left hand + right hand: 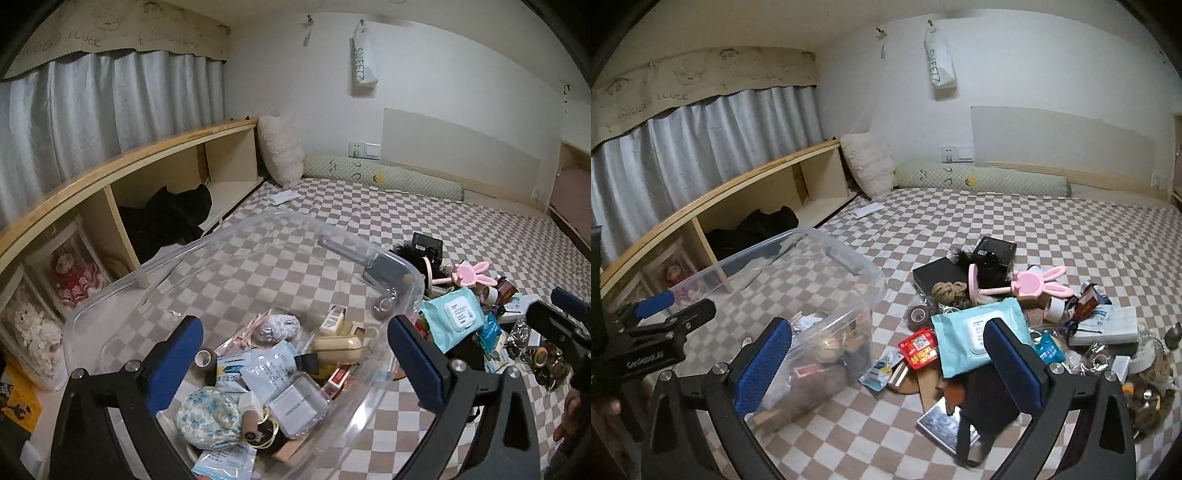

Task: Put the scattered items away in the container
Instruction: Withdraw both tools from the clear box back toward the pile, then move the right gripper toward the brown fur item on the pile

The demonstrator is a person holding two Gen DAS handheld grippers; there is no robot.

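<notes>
Both my tools are spread wide and empty: left tool (295, 354) over the part-filled bin (849, 258), right tool (886, 362) above the bed's pile. Next I'd take the wipes pack (975, 332).

Grey curtains (701, 125) hang at upper left above a wooden shelf (746, 192) holding black clothing (753, 225). A fluffy white pillow (868, 166) and green bolster (982, 179) line the far wall at centre.

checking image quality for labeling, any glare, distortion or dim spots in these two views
Left wrist view: strong fisheye bending of the shelf, dark corner vignette, white glints on the clear bin rim. Right wrist view: same barrel bending, dim bluish light, the black item between the right tongs lacks detail.
</notes>
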